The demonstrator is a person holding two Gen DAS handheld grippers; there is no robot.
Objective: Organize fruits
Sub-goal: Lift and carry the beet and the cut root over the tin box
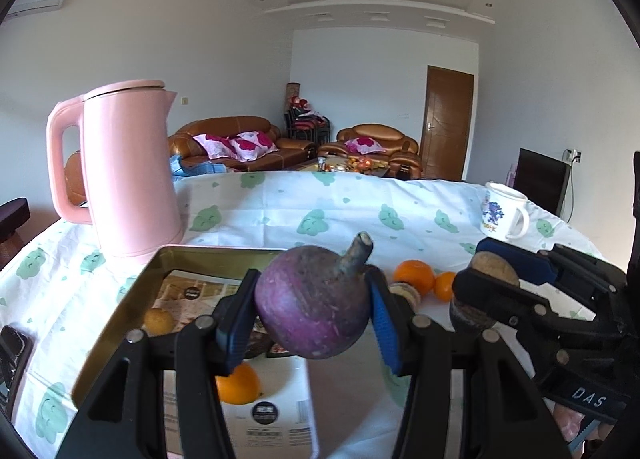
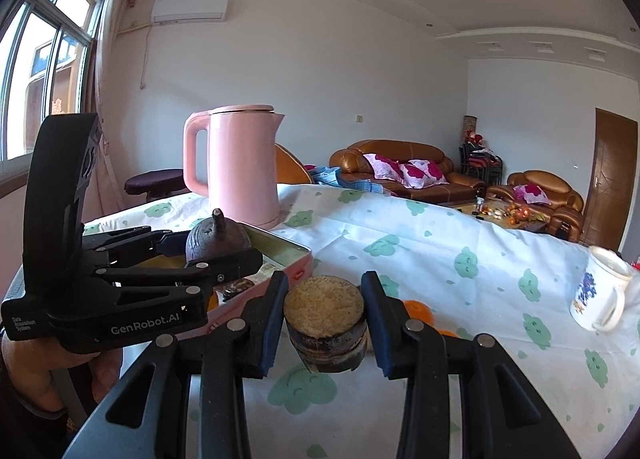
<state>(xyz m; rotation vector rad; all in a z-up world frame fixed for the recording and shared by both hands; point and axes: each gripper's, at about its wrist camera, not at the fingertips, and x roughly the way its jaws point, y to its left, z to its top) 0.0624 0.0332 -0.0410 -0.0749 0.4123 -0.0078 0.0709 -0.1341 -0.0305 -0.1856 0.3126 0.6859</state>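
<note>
My left gripper is shut on a purple round fruit with a stub stem, held above the gold tin tray. The tray holds an orange and a small yellow fruit. My right gripper is shut on a dark stubby piece with a pale cut top, held above the cloth. It also shows in the left wrist view. Two oranges lie on the cloth to the right of the tray. In the right wrist view the left gripper holds the purple fruit over the tray.
A pink kettle stands behind the tray on the table's cloud-print cloth. A white printed mug stands at the far right. A small pale round item lies beside the oranges. Sofas and a door are beyond the table.
</note>
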